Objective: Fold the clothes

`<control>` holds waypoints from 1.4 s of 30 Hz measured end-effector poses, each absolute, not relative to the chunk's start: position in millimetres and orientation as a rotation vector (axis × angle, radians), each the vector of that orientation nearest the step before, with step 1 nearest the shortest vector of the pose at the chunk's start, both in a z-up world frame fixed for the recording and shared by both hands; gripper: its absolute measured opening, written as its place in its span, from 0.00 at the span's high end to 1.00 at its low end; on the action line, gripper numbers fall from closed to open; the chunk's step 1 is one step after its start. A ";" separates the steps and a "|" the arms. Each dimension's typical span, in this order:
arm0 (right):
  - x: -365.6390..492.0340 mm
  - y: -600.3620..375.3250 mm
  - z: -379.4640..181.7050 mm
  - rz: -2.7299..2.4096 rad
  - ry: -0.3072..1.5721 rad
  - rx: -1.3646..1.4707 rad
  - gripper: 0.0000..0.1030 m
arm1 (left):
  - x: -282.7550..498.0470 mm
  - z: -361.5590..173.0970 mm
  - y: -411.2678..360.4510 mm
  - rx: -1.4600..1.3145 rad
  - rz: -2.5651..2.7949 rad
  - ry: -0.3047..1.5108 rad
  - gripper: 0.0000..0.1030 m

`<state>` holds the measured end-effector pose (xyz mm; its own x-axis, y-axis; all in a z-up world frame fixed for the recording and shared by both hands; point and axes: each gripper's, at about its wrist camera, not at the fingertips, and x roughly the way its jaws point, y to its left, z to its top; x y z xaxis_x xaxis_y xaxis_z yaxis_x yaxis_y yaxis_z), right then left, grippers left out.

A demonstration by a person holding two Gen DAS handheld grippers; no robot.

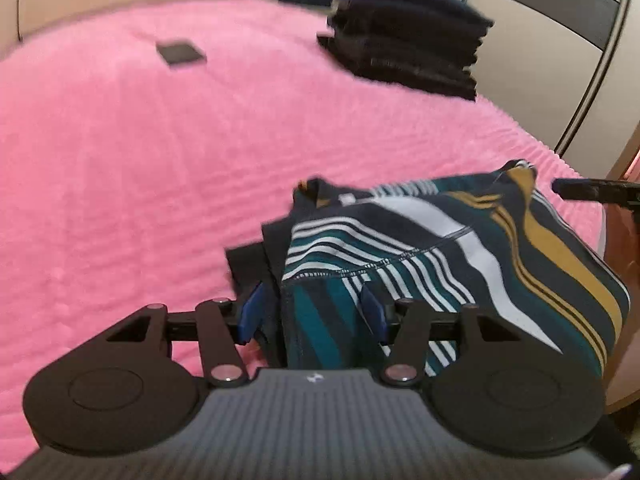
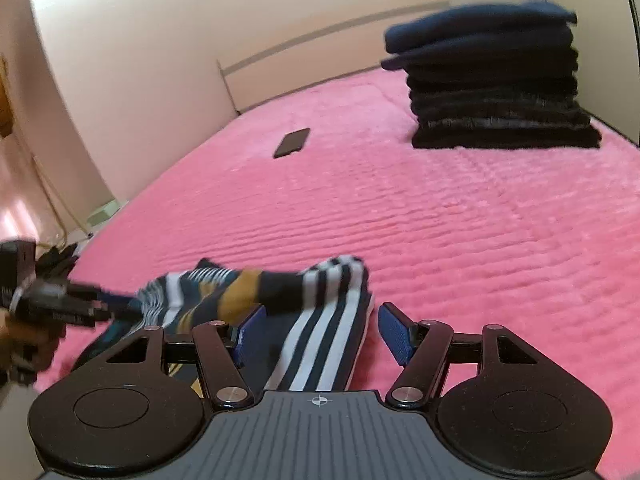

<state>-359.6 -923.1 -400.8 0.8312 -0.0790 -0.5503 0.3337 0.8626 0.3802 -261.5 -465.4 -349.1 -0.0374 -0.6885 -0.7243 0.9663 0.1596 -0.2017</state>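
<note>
A striped garment, navy, teal, white and mustard, lies bunched on the pink bedspread. My left gripper is open; the garment fills the gap between its blue pads and drapes over the right finger. In the right wrist view the same garment runs between the fingers of my open right gripper, with a narrow gap before the right pad. The left gripper meets the garment's far end. The right gripper's tip shows by the garment's far corner.
A tall stack of folded dark clothes stands at the far right of the bed. A flat black phone-like object lies on the bedspread further left. A headboard and wall are behind; wardrobe doors are to the right.
</note>
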 end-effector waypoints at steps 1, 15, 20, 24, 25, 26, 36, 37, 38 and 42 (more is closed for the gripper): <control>-355.0 -927.8 -403.9 -0.228 0.550 0.502 0.37 | -260.4 -351.4 -466.1 0.408 -1.410 0.836 0.65; -361.8 -920.0 -389.4 -0.231 0.464 0.385 0.94 | -262.4 -312.0 -444.0 0.336 -1.430 0.662 0.97; -338.6 -941.6 -424.1 -0.247 0.542 0.461 0.94 | -252.4 -345.4 -465.6 0.376 -1.380 0.762 0.96; -344.1 -947.9 -417.4 -0.255 0.482 0.498 0.94 | -250.1 -334.0 -462.4 0.327 -1.384 0.716 0.96; -345.2 -947.0 -411.4 -0.257 0.464 0.485 0.94 | -249.0 -330.4 -462.6 0.322 -1.388 0.704 0.96; -344.2 -946.5 -409.4 -0.261 0.464 0.473 0.94 | -247.4 -330.9 -465.6 0.331 -1.389 0.708 0.96; -341.9 -945.8 -418.5 -0.379 0.610 0.416 0.54 | -248.5 -337.9 -472.3 0.482 -1.294 0.747 0.74; -349.2 -940.7 -408.7 -0.387 0.588 0.396 0.54 | -248.7 -332.4 -467.0 0.484 -1.282 0.731 0.74; -356.4 -935.5 -398.9 -0.395 0.567 0.377 0.54 | -250.8 -325.3 -460.5 0.485 -1.269 0.709 0.74; -385.5 -891.6 -366.0 -0.305 0.457 0.350 0.54 | -268.7 -295.9 -431.4 0.483 -1.227 0.615 0.77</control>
